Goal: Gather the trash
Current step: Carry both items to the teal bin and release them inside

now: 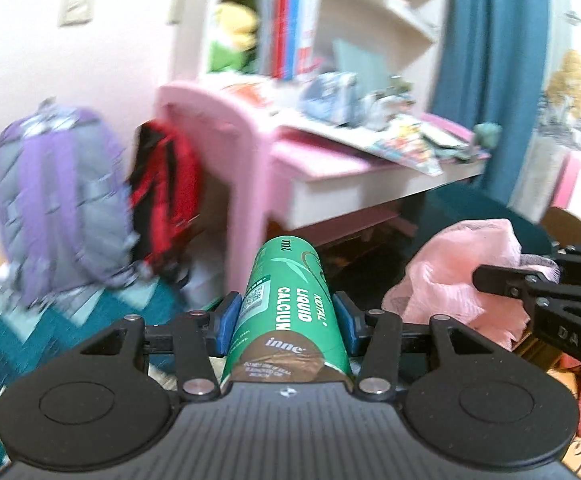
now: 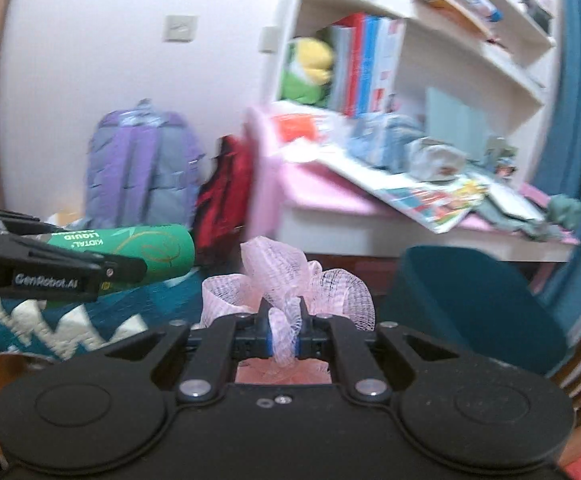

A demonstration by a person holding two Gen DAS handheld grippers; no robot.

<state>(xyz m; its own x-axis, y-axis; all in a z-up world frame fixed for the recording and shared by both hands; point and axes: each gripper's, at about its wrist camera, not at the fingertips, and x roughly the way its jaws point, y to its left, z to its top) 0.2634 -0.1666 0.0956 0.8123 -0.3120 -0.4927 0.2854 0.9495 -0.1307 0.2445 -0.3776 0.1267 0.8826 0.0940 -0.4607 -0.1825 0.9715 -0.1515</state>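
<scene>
Green tube [image 1: 286,312] clamped lengthwise in the left tool [image 1: 286,322], pink mesh wad [image 2: 286,292] pinched in the right tool [image 2: 285,334], both held aloft before a blurred, seemingly cluttered pink table [image 2: 322,196], teal bin [image 2: 478,304] near the right.

Ahead, low: a dark teal bin [image 2: 474,304] stands just right of the right gripper [image 2: 284,336], its mouth unobstructed.
Between grippers: the left gripper [image 1: 286,320] and its green tube [image 1: 286,312] sit close beside the pink mesh [image 2: 290,280]; little gap.
Ahead, above: the pink desk [image 2: 330,204] overhangs, its top crowded.
Left: backpacks [image 2: 146,168] block the wall.
</scene>
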